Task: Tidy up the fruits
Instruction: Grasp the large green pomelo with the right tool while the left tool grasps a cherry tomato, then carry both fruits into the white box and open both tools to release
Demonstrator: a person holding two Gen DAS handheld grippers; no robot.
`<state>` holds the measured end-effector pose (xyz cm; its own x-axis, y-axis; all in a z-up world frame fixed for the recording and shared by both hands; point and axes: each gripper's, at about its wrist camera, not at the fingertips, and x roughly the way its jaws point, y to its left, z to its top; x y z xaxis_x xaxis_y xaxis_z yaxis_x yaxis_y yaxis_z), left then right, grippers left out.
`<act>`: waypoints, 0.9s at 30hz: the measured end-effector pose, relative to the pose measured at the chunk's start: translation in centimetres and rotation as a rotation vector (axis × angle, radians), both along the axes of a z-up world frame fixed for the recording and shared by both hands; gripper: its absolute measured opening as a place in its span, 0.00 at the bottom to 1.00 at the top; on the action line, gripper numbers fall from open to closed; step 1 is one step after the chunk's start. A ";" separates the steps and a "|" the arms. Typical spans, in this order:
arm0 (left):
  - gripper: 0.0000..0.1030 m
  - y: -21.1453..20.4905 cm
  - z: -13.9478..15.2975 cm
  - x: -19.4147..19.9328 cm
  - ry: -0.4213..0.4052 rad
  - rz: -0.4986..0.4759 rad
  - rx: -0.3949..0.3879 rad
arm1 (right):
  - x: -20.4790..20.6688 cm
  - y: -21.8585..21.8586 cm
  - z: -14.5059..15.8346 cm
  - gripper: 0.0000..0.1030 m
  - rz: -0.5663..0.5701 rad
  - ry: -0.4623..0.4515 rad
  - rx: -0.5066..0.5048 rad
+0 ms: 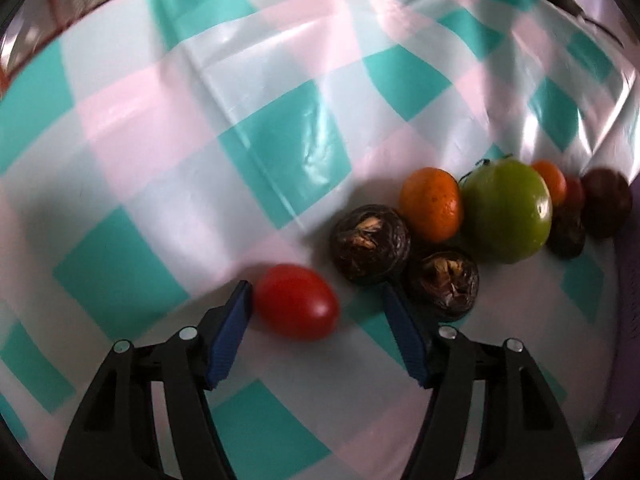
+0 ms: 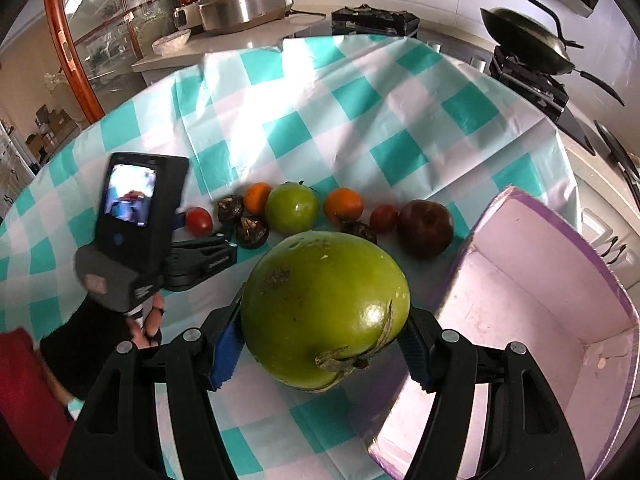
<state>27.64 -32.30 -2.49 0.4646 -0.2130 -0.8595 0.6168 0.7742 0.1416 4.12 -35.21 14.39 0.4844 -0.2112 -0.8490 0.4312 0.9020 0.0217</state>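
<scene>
My left gripper (image 1: 316,292) is open low over the checked cloth, with a red cherry tomato (image 1: 296,301) between its blue pads and against the left pad. Beyond lie two dark water chestnuts (image 1: 370,238), an orange (image 1: 432,203) and a green tomato (image 1: 506,210). My right gripper (image 2: 320,312) is shut on a large green fruit (image 2: 324,308) held above the cloth. The row of fruits also shows in the right wrist view: red tomato (image 2: 199,221), green tomato (image 2: 292,207), orange (image 2: 343,206), dark round fruit (image 2: 425,227).
A pale box with purple edges (image 2: 532,312) stands open at the right of the fruit row. The left hand-held gripper (image 2: 136,224) shows at the left. A counter with an appliance (image 2: 244,0) and a stove with a pan (image 2: 528,40) lie beyond the table.
</scene>
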 end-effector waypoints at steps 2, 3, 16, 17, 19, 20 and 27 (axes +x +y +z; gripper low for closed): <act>0.36 -1.1 0.1 0.8 0.013 -0.008 -0.011 | -0.5 0.0 0.4 0.63 0.005 -0.001 -0.006; 0.35 -1.2 0.3 1.2 0.043 -0.002 -0.046 | -0.7 0.0 0.5 0.63 0.006 0.000 -0.008; 0.35 14.1 7.4 -12.2 0.162 0.270 -0.347 | -3.2 1.7 0.9 0.63 0.119 0.021 0.078; 0.35 14.4 8.0 -12.9 0.167 0.282 -0.364 | -3.4 1.9 1.2 0.63 0.141 0.017 0.090; 0.35 15.9 10.0 -15.5 0.154 0.313 -0.382 | -3.8 1.9 1.8 0.63 0.187 -0.003 0.123; 0.35 16.5 10.9 -16.3 0.143 0.316 -0.391 | -4.1 1.8 2.3 0.63 0.199 -0.017 0.137; 0.35 16.5 17.0 -24.2 0.057 0.285 -0.398 | -8.3 -2.5 6.3 0.63 0.260 -0.116 0.147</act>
<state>3.47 -15.84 14.51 0.5068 -0.4011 -0.7631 0.3707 0.9005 -0.2272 -4.15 -37.67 20.73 0.6014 0.0533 -0.7971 0.1737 0.9652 0.1956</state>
